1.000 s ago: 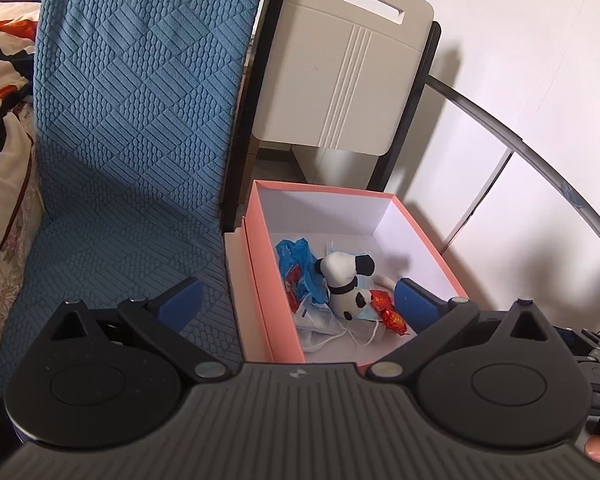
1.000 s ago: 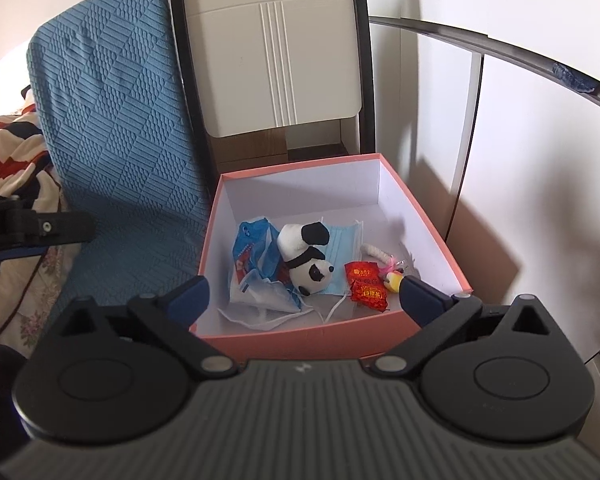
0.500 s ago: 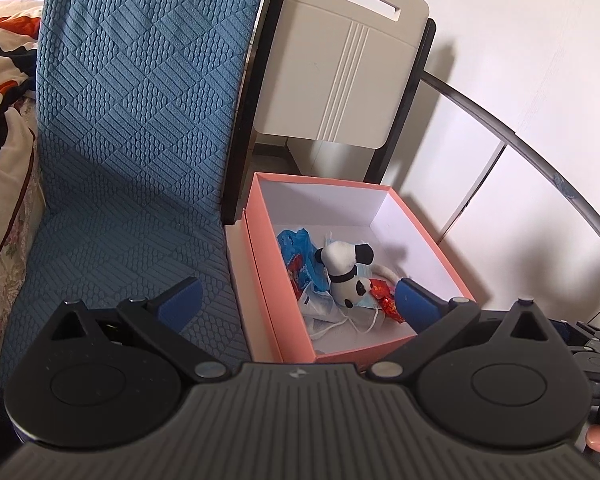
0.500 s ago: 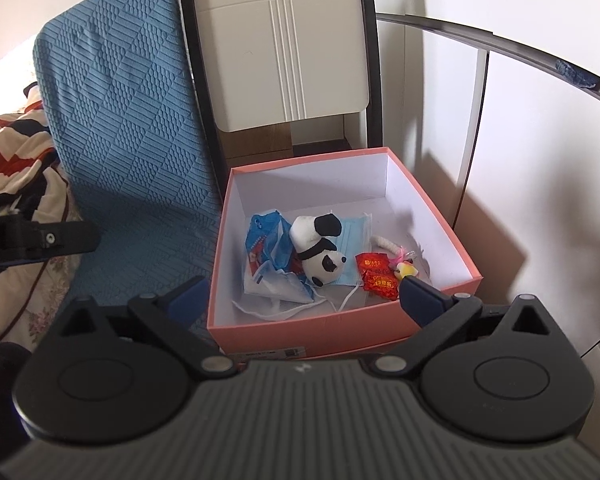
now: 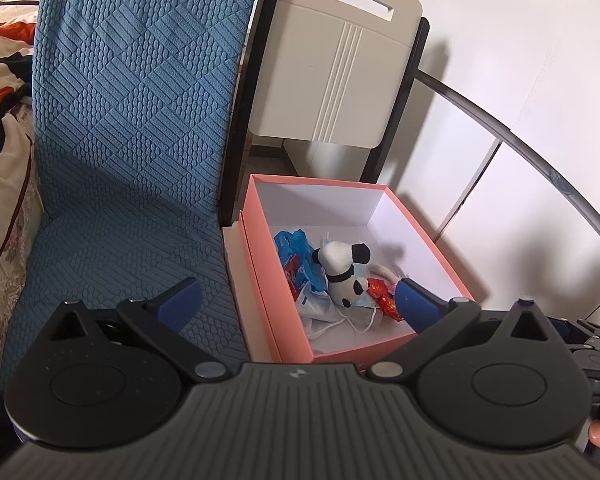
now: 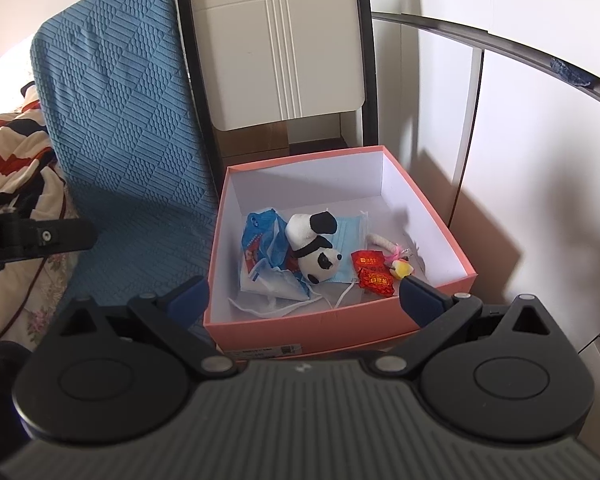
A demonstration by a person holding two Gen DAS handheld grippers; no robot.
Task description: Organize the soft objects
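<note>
While both tongs hang back from the box, each pair is spread wide and holds nothing: the left tongs (image 5: 296, 300) and the right tongs (image 6: 304, 294) show blue fingertips well apart, with the pink box (image 6: 340, 322) seen between them from above.

Around the box, a blue quilted cushion (image 5: 132, 128) stands on its left, leaning upright and folding down to a seat. Behind the box stands a beige folding chair (image 6: 280, 52) with a black frame and a slot handle at its top. A patterned blanket (image 6: 12, 160) in red, white and dark colours lies bunched at the far left, beyond the cushion. A white cabinet (image 6: 540, 168) with a dark curved edge rises on the box's right side. Nothing stands between the tongs and the open top of the box; in the right view the left tool's black body (image 6: 36, 236) pokes in from the left edge, over the cushion.

The box has white inner walls and no lid on it. Inside, toward the near half of its floor, lies one small panda toy (image 6: 314, 246), head toward the near wall. It rests on one blue face mask (image 6: 350, 240). Beside it on the left are one blue and white plastic packet (image 6: 264, 240) and one crumpled white mask (image 6: 276, 286) with loose ear loops. To the right lie two red packets (image 6: 374, 270), touching each other, and one small pink and yellow trinket (image 6: 400, 262) on a white cord. The far half of the box floor is bare.
</note>
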